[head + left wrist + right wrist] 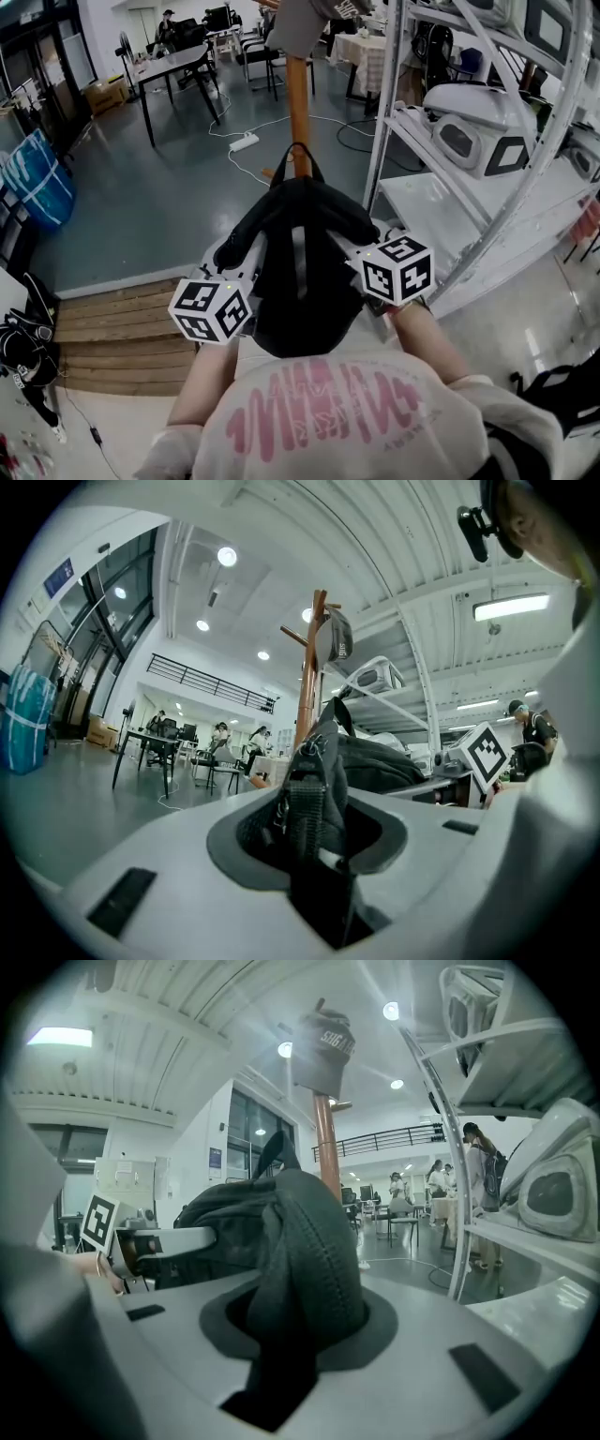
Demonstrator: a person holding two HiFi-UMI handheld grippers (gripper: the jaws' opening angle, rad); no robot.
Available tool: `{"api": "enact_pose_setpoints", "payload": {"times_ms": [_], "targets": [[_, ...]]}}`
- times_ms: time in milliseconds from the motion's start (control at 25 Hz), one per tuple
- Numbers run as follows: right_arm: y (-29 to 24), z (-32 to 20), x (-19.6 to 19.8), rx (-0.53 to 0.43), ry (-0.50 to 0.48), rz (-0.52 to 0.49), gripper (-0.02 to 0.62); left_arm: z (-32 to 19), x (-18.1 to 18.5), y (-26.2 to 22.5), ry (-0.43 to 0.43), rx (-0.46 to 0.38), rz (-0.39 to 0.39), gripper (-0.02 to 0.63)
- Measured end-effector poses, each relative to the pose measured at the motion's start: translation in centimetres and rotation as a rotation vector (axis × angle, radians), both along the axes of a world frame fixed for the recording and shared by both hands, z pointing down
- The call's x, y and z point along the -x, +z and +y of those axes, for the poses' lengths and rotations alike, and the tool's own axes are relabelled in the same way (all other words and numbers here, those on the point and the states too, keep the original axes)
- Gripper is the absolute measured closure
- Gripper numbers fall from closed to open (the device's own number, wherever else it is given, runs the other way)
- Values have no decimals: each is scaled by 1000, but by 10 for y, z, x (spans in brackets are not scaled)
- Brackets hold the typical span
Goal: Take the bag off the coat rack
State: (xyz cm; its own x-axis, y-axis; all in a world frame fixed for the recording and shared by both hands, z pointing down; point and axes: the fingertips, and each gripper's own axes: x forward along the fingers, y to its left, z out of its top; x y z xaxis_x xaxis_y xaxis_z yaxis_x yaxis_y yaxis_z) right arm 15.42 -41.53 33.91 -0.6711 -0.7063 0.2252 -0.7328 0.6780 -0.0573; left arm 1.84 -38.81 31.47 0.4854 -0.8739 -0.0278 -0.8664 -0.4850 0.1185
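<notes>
bag: black fabric backpack [302, 262] at centre, in front of orange wooden coat-rack pole [298, 112] at 12 o'clock | left gripper [314, 832]: pinching the backpack's 9 o'clock side | right gripper [286, 1330]: pinching its 3 o'clock side | room: glossy grey floor [169, 206], white metal shelving [487, 169] at 3 o'clock, black table [173, 66] at 11 o'clock

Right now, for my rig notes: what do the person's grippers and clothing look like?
Left gripper and right gripper have pale grey moulded bodies with dark recesses round the jaws. Each carries a cube of black-and-white square markers. The person wears a white top with pink print.
</notes>
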Motion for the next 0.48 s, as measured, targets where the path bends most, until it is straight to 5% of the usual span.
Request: {"api": "enact_pose_setpoints", "payload": {"times_ms": [480], "targets": [[-23, 50, -31, -65, -41, -1, 491, 55, -32, -19, -33, -51, 27, 492]]}}
